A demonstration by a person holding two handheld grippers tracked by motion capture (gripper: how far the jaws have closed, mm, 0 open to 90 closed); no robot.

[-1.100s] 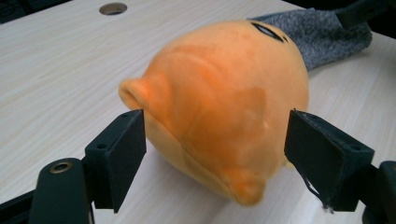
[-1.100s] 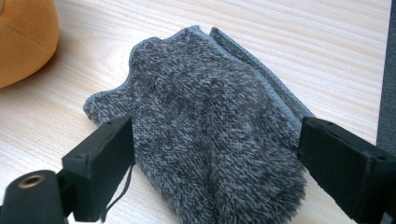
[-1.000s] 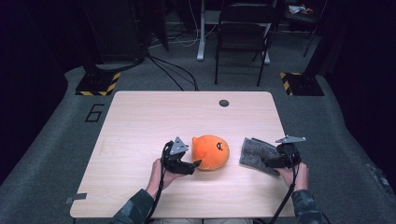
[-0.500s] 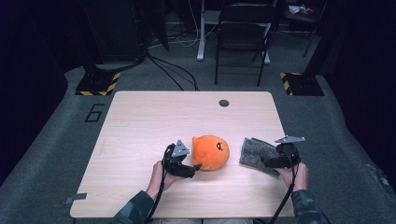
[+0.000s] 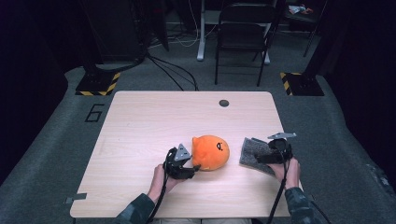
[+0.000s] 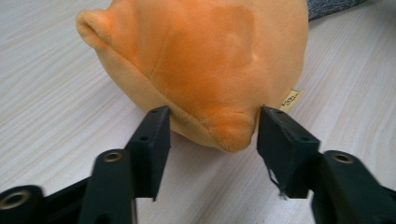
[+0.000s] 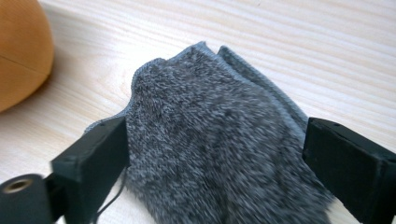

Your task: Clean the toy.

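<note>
Item one: my left gripper (image 5: 192,167), low on the near half of the table (image 5: 140,121). Its jaws have just been closing and now bracket the near bulge of the orange plush toy (image 6: 201,60). In the left gripper view both pads meet the fabric at the seam, though the plush is barely dented, so I judge this a first light pinch, not a firm hold.

Item two: my right gripper (image 7: 215,154), at the near right of the table. Jaws stand wide apart, one either side of the grey knitted cloth (image 7: 219,140), having just opened a touch further. The pads look clear of the fabric or only brushing its edges; nothing is clamped.

Item three: the plush toy itself (image 5: 211,151), resting on the table just left of centre along the near edge, its stitched face turned to the right. A small label sticks out low on one side.

Item four: the cloth (image 5: 256,152), lying flat and folded just to the right of the toy, apart from it.

Step in hand, as I read it: securing the toy with the left while the right lines up on the cloth.

Next move calls for: finishing the left squeeze deep enough that soft stuffing does not slip out, and closing the right on the cloth's thickness before any lift.
</note>
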